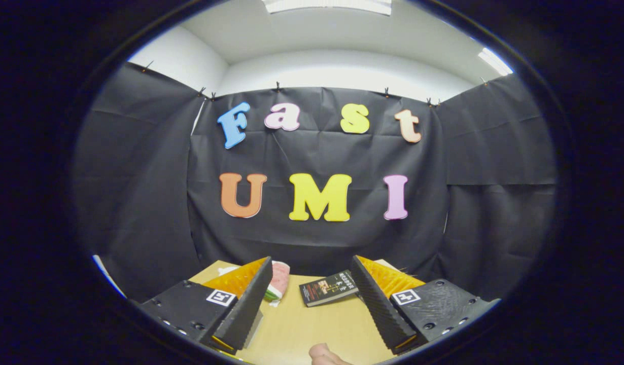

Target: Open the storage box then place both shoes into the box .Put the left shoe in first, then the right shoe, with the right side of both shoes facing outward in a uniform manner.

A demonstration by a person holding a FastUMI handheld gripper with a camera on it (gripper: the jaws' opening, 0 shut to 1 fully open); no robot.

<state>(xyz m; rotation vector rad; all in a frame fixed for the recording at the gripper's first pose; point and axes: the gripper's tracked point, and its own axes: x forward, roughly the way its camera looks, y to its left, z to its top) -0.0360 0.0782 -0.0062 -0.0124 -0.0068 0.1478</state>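
Over the wooden table (312, 324) the gripper (312, 304) hangs level and looks straight toward the booth's back wall, and its fingers (248, 304) stand wide apart with only bare tabletop between them. They have hold of nothing. Beyond the fingers, near the far edge of the table, a dark book (328, 288) lies flat, just beside the right finger. Over by the left finger sits a slice-of-watermelon toy (279, 281), partly hidden behind that finger, with something pale next to it that is too cut off to name. Down at the near edge of the table a bit of a person's hand (326, 356), a fingertip by the look of it, pokes in, likely part of the grip that carries the tool.

Now, the storage box and the two shoes: this angle, aimed high at the wall, gives no reading of where they lie or whether the box is open or shut. That pose suits a carry or rest position rather than a reach. So whether the job is early or already wrapped up cannot be judged.
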